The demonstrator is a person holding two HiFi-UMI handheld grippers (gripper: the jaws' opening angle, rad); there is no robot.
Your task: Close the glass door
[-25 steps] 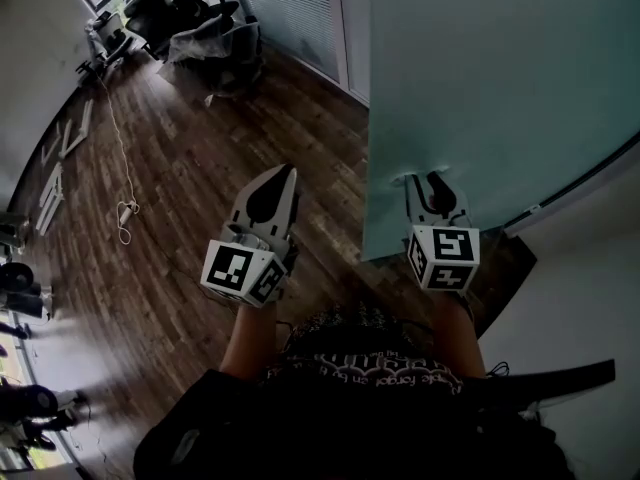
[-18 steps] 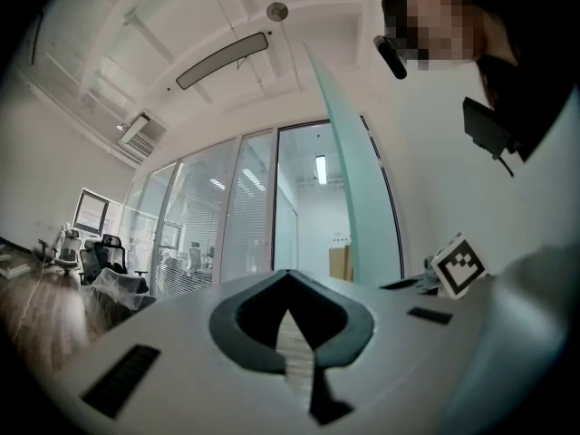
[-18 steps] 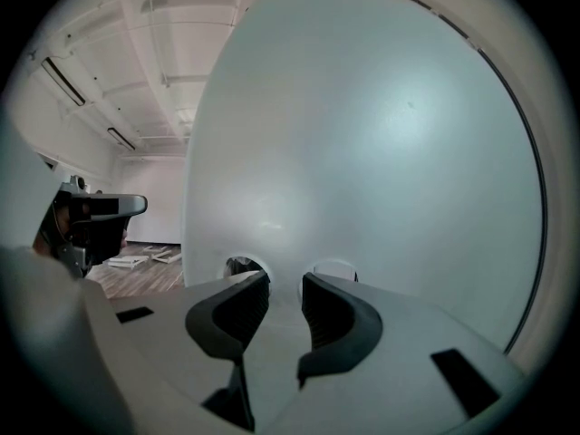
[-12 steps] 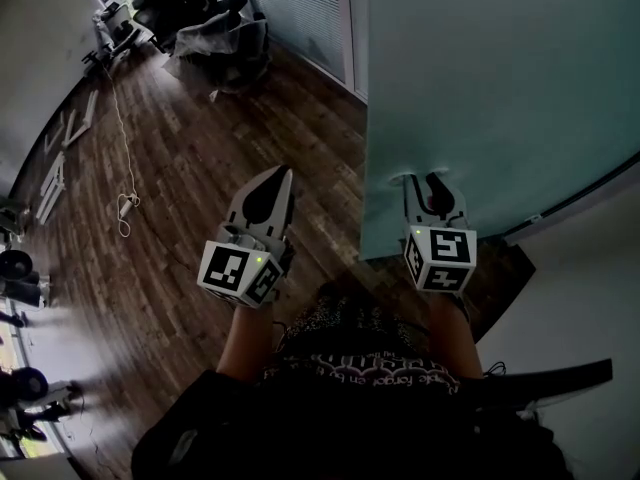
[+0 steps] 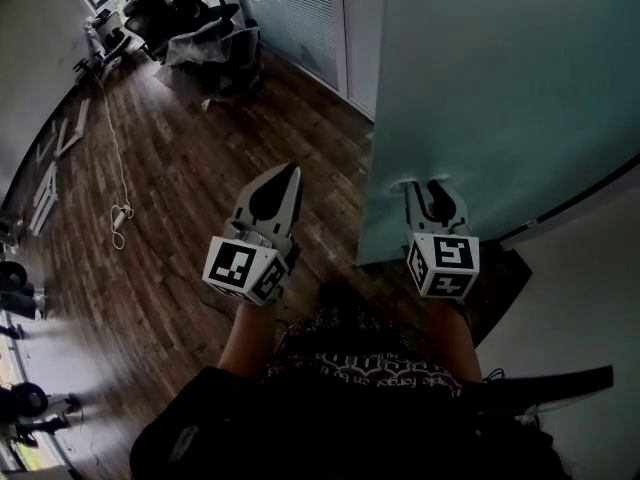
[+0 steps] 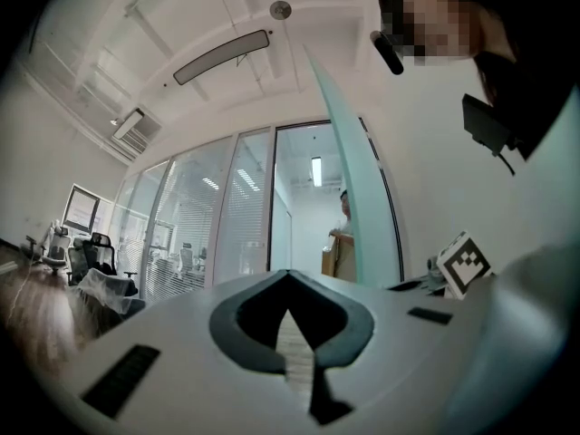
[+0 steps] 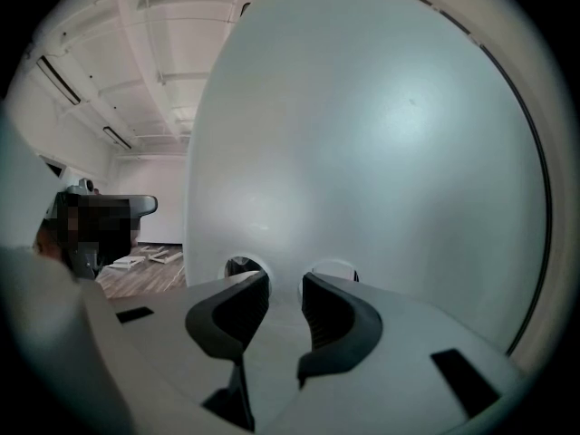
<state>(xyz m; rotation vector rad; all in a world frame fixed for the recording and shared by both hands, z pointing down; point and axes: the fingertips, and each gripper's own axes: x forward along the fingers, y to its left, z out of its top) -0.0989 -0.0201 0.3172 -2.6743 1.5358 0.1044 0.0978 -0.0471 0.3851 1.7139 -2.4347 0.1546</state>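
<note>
Stands at the frosted glass door (image 5: 490,88), a pale green pane filling the head view from 12 round to 3 o'clock, its near edge running down toward the centre. Holds the right gripper (image 5: 427,186) around 4 o'clock, close to centre, jaws a narrow gap apart with nothing between them, tips set against the pane and meeting their own reflections there. Holds the left gripper (image 5: 282,176) around 8 o'clock, apart from the door, jaws pressed fully together on nothing, nose pointing toward 12 above the dark wood floor (image 5: 170,188). Shows office chairs (image 5: 190,18) at 11 o'clock, far across the floor, beside a glass partition with blinds (image 5: 290,8) at 12, and a pale cable (image 5: 118,158) trailing over the boards at 9 to 10 o'clock. Catches, from the left gripper view, the door edge-on as a thin green blade at 12 to 1 o'clock, with an open doorway (image 6: 304,216) just left of it
</note>
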